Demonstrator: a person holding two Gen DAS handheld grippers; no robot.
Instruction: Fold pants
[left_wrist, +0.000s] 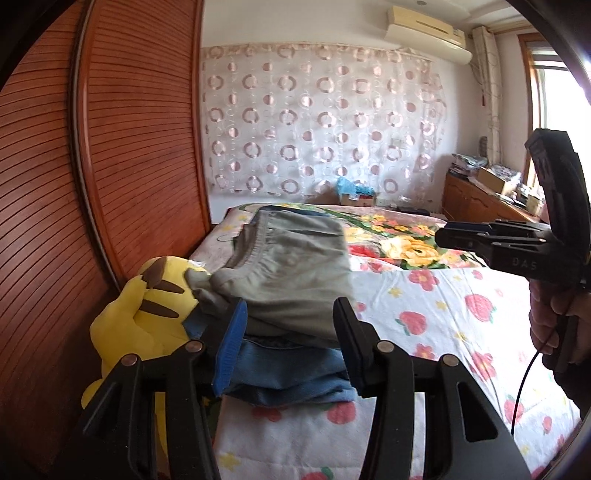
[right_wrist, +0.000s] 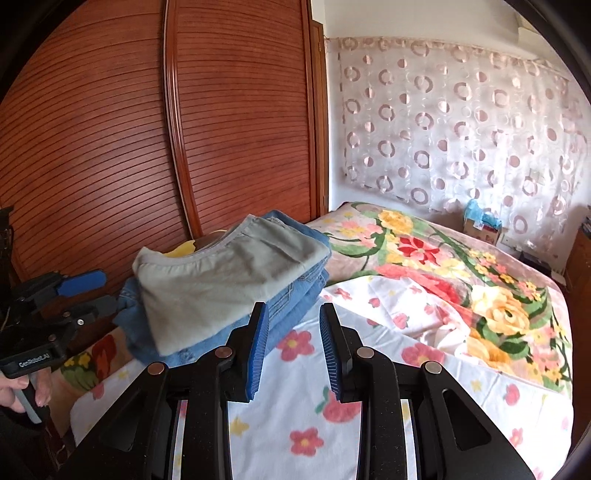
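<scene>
Folded grey pants (left_wrist: 291, 269) lie on top of a stack of folded blue jeans (left_wrist: 291, 384) at the bed's left edge; the stack also shows in the right wrist view, grey pants (right_wrist: 221, 273) over jeans (right_wrist: 299, 295). My left gripper (left_wrist: 291, 343) is open and empty, its jaws just in front of the stack. My right gripper (right_wrist: 291, 347) is open and empty, just right of the stack above the sheet. It shows from the side in the left wrist view (left_wrist: 443, 236).
A yellow plush toy (left_wrist: 147, 314) sits against the stack by the wooden wardrobe doors (left_wrist: 110, 147). The bed has a white floral sheet (right_wrist: 295, 406) and a flowered blanket (right_wrist: 443, 266). A dresser (left_wrist: 476, 199) with clutter stands far right.
</scene>
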